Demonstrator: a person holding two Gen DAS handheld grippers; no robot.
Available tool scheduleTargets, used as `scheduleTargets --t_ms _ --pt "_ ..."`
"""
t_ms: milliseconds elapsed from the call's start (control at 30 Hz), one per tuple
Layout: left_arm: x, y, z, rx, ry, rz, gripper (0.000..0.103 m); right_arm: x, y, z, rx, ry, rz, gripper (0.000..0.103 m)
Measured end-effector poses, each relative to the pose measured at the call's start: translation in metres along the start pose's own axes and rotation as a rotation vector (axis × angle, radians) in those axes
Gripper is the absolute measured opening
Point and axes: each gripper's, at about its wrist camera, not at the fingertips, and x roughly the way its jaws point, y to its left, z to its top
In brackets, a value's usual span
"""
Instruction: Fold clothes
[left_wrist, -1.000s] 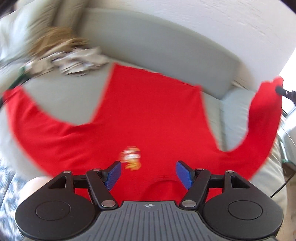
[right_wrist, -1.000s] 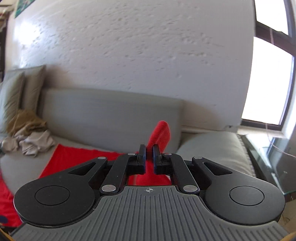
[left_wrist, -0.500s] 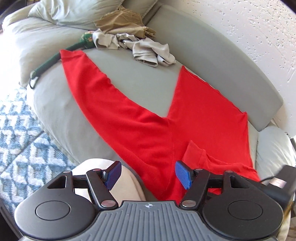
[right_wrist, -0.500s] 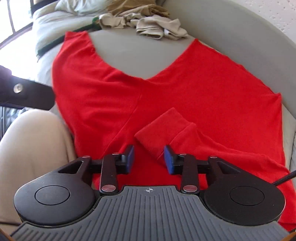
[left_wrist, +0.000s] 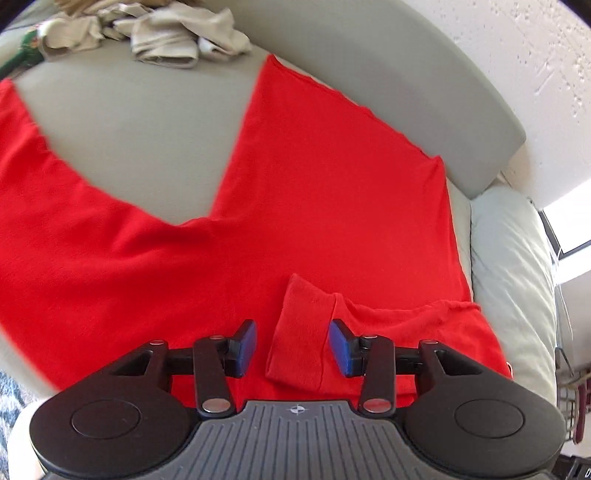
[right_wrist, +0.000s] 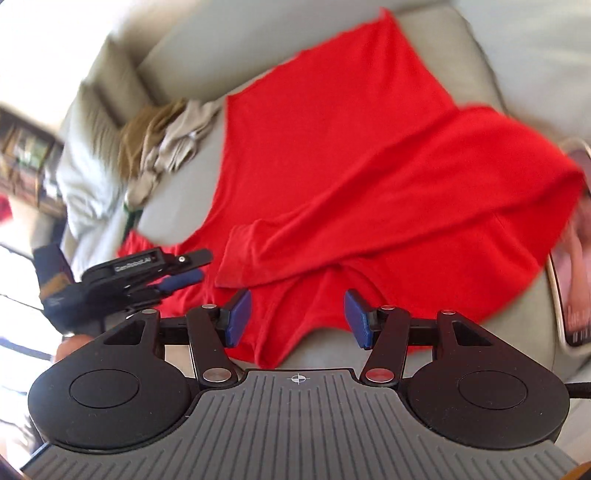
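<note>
A red long-sleeved shirt (left_wrist: 325, 177) lies spread on a grey sofa (left_wrist: 140, 136). Its right sleeve is folded across the body, and the cuff (left_wrist: 299, 332) lies between the open jaws of my left gripper (left_wrist: 292, 346), which holds nothing. The other sleeve (left_wrist: 48, 206) stretches out to the left. In the right wrist view the shirt (right_wrist: 351, 177) and the folded sleeve cuff (right_wrist: 240, 258) lie ahead of my right gripper (right_wrist: 297, 319), which is open and empty over the shirt's near edge. The left gripper (right_wrist: 173, 273) shows there at the left.
A heap of beige and tan clothes (left_wrist: 177, 33) lies at the back left of the seat, also in the right wrist view (right_wrist: 166, 147). A pale cushion (left_wrist: 513, 266) sits at the sofa's right end. A patterned rug (left_wrist: 7, 398) lies below left.
The right gripper carried the raised sleeve down across the shirt, let it go and opened wide. The left gripper swung right and now hovers over the folded cuff.
</note>
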Motion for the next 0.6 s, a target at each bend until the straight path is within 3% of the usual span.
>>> scheduleTargets --t_ms 200,267,300,333,600 --pt "0.026 -0.004 0.009 0.047 0.054 0.024 0.034 -0.004 -0.024 -0.001 0.089 -0.004 -0.005 0.058" --pt "0.028 -0.005 0.009 0.058 0.049 0.045 0.022 -0.005 -0.023 0.000 0.087 -0.011 -0.001 0.058" --pt "0.028 -0.006 0.008 0.071 0.044 0.064 0.007 -0.007 -0.023 0.001 0.087 -0.015 0.003 0.058" --pt "0.026 -0.008 0.006 0.085 0.030 0.078 0.002 -0.009 -0.023 0.001 0.086 -0.021 0.007 0.058" --pt "-0.040 -0.021 -0.015 0.137 -0.197 0.083 0.001 -0.023 -0.025 0.002 0.103 -0.073 -0.018 0.058"
